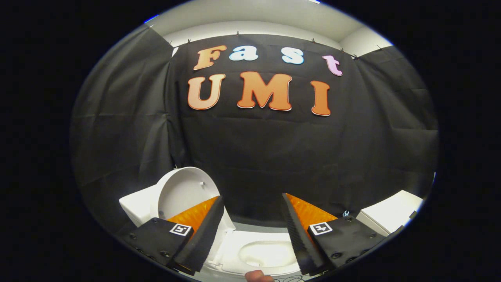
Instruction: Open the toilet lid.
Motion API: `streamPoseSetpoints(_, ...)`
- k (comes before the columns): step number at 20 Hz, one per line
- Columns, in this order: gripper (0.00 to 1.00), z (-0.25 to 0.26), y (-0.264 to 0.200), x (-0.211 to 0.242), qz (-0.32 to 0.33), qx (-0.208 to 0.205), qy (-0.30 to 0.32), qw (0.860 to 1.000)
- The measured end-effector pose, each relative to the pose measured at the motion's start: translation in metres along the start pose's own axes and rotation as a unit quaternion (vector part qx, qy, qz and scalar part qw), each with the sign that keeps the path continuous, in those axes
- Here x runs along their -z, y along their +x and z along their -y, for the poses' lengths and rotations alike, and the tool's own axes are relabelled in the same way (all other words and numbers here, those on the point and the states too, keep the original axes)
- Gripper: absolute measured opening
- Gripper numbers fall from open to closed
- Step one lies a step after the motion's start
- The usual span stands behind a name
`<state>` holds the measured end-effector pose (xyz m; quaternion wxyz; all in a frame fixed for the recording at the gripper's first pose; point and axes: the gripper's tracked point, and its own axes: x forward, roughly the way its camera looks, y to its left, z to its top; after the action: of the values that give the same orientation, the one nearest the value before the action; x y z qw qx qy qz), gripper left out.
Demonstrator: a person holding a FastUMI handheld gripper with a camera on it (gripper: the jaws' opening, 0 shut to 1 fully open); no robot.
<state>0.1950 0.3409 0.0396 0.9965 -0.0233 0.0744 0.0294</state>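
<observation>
We see the hand-held gripper (pixel 253 229) with its two fingers spread wide apart, nothing between them, nothing pressed by either. Gap between the fingers looks straight onto the black cloth wall (pixel 274 156) and, lower down, the toilet.

Toilet lid (pixel 184 194) is already up: white, rounded, standing roughly upright, its inner face turned toward us. It sits behind and just above the left finger (pixel 195 235), which covers its lower edge. We note a small bump or fitting on the lid's inner face, too small to tell what it is. Behind the lid, a white tank (pixel 137 207) is partly visible, close against the cloth.

Toilet seat and bowl (pixel 266 252) lie below and between the fingers, white, oval opening exposed. The right finger (pixel 299 235) overlaps the bowl's right rim; we cannot tell if it touches.

Beyond the right finger, well apart from the toilet, a white box-shaped object (pixel 391 215) sits near the cloth; we cannot tell what it is.

Just below the bowl, a fingertip of a person (pixel 258 277) pokes into view. Thin dark cable (pixel 289 279) beside it.
</observation>
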Motion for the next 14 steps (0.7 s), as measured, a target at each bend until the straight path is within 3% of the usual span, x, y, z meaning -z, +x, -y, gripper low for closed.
streamPoseSetpoints(14, 0.94, 0.152, -0.038, 0.010, -0.006, 0.028, 0.029, 0.999)
